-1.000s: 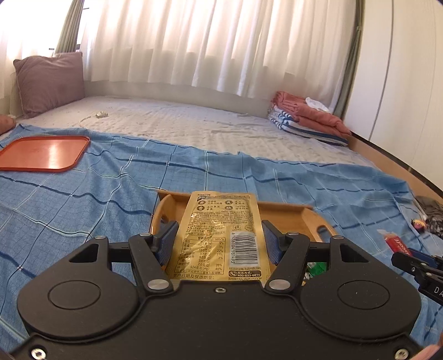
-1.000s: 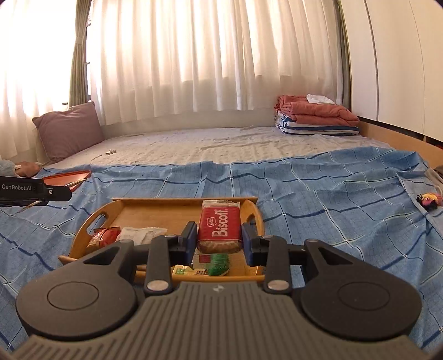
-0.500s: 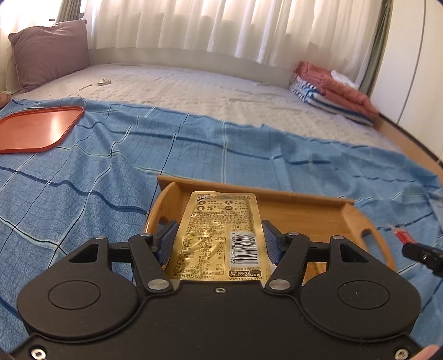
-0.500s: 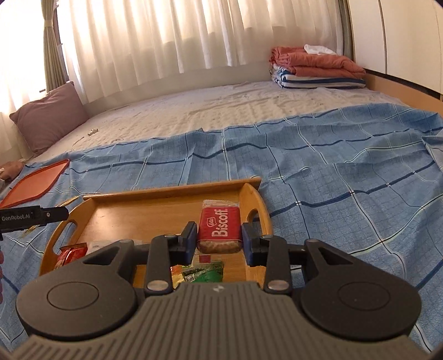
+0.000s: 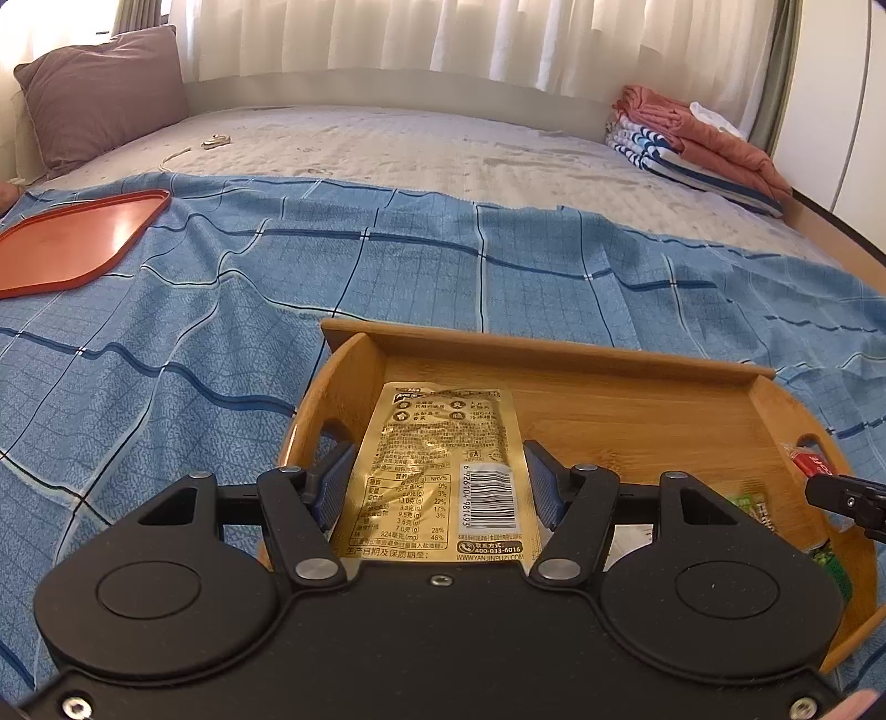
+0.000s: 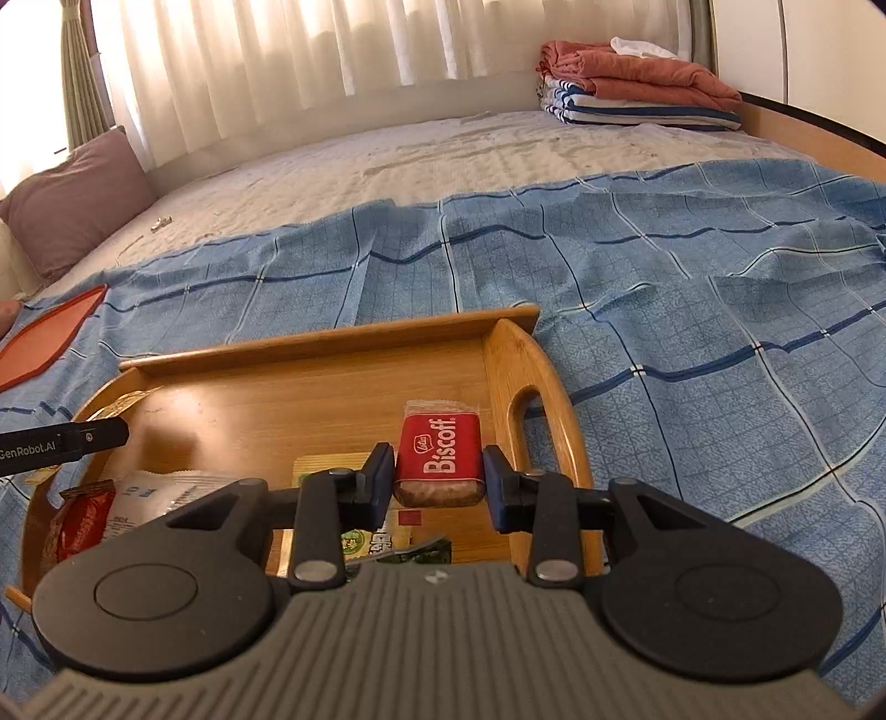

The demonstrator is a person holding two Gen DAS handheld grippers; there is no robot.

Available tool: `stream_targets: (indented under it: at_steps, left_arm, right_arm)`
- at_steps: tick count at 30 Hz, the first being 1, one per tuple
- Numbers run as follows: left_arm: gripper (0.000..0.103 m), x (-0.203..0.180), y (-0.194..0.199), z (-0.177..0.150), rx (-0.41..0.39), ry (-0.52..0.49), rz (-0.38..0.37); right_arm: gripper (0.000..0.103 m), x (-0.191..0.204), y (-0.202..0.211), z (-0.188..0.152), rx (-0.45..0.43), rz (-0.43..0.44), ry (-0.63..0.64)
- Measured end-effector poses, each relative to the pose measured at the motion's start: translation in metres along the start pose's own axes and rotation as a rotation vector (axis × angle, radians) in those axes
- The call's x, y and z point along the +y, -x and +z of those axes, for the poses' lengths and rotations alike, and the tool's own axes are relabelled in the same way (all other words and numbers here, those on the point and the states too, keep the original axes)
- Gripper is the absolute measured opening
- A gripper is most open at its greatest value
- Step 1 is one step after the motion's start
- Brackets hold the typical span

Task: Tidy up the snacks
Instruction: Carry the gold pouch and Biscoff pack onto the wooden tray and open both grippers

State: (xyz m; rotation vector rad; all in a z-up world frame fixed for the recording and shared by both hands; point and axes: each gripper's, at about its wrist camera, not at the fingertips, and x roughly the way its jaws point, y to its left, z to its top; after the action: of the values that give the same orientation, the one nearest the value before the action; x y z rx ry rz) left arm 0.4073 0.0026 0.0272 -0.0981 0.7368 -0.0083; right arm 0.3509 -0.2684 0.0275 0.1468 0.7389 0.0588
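Snacks are held in both tools above a wooden tray (image 5: 609, 399) that lies on a blue checked sheet (image 5: 221, 343) spread over the near part of a bed. The left tool (image 5: 437, 487) is clamped on a gold foil packet (image 5: 437, 465), its blue pads pressed against the packet's long edges, and the packet is seen over the left end of the tray. The right tool (image 6: 440, 484) is clamped on a red Biscoff packet (image 6: 440, 454), which is seen over the right end of the tray, just beside the cut-out handle.

Beyond the sheet, the pale mattress cover (image 5: 415, 149) is left bare up to the far wall, where white curtains (image 6: 332, 50) are hung across a bright window. A mauve pillow (image 5: 105, 88) is propped at the far left, and folded red and striped blankets (image 6: 637, 88) are stacked at the far right. An orange tray (image 5: 72, 243) is laid flat on the sheet, well to the left of the wooden one.

Only in the right wrist view is the near left part of the wooden tray shown, where a white wrapper (image 6: 149, 490), a red wrapper (image 6: 80, 520) and a green packet (image 6: 376, 545) are lying. Only in the left wrist view is the printed back of the gold packet, with its barcode, made out; there the tip of the right tool is seen at the right edge, over the tray's right handle.
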Motion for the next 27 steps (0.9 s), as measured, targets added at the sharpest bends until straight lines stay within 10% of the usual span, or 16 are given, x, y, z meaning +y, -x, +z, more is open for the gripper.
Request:
stream_targets:
  at_steps: [20, 27]
  left_arm:
    - [0.063, -0.006, -0.011, -0.009, -0.009, -0.035, 0.047]
    - [0.096, -0.007, 0.018, -0.009, -0.079, -0.054, -0.007]
  right_arm:
    - [0.043, -0.001, -0.021, -0.012, 0.019, -0.023, 0.019]
    - [0.064, -0.001, -0.003, -0.013, -0.02, -0.005, 0.015]
